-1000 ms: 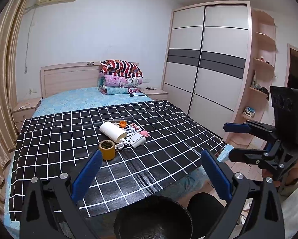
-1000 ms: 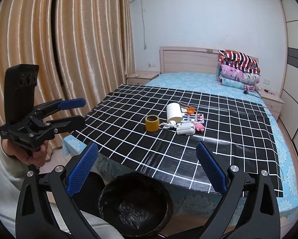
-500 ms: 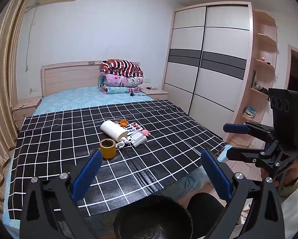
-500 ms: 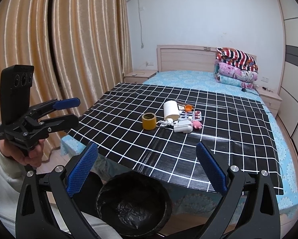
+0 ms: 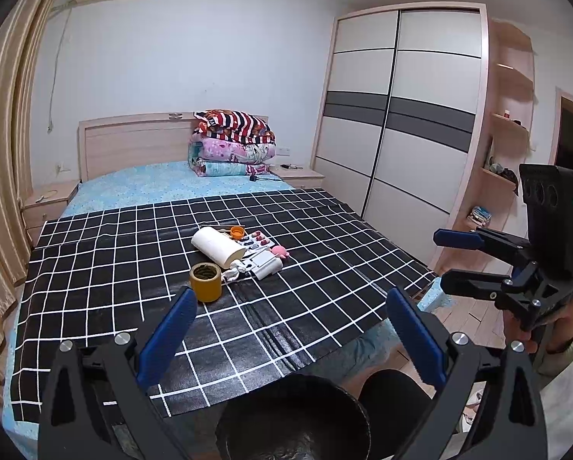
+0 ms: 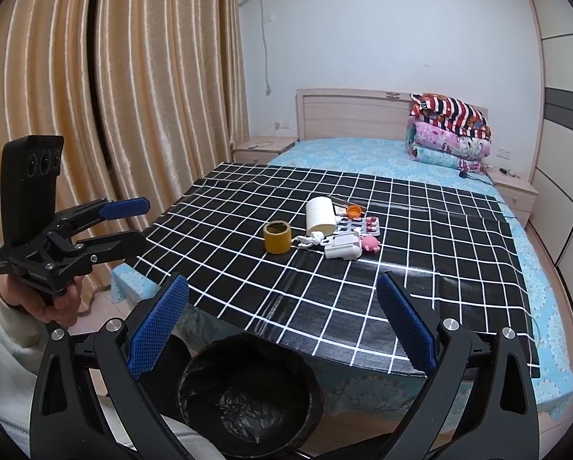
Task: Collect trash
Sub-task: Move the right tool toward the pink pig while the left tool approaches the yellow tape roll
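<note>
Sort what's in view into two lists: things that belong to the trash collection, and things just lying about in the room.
Job:
- bin, black-lined, at the bed's foot
- tape roll
- white roll
- pill blister pack
- orange cap
- pink toy
- left hand-held gripper and right hand-held gripper, both open and empty

Lying about:
- folded blankets
- wardrobe
- curtain
- nightstand

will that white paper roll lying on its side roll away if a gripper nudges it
Probably. The white paper roll lies on its side on the smooth checked cloth, so a sideways nudge could roll it. It looks light and soft, likely squashing under a firm pinch. The blister pack beside it may stop it.
</note>
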A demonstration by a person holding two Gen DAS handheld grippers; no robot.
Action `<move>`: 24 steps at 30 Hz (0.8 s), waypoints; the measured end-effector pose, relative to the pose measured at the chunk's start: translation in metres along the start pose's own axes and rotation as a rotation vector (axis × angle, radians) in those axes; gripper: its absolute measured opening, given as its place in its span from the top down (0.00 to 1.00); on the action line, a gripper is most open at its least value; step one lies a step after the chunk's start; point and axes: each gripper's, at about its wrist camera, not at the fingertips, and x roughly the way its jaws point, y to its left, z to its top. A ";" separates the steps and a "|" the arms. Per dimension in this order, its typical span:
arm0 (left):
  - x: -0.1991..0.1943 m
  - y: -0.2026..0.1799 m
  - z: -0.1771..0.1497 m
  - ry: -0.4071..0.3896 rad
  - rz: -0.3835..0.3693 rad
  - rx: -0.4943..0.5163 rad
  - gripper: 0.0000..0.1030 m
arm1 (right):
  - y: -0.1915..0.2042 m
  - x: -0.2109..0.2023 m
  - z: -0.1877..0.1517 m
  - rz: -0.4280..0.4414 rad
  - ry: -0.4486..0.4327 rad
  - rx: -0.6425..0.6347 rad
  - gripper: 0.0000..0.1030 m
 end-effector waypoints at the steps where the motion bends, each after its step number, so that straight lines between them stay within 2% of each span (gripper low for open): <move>1: 0.001 0.001 0.000 0.001 0.000 0.000 0.08 | -0.002 0.002 0.001 -0.003 0.001 0.000 0.03; 12: 0.027 0.018 0.003 0.032 0.020 0.002 0.08 | -0.021 0.027 0.011 -0.036 0.013 -0.017 0.03; 24: 0.090 0.061 0.009 0.099 0.070 -0.029 0.08 | -0.066 0.098 0.027 -0.093 0.072 -0.001 0.04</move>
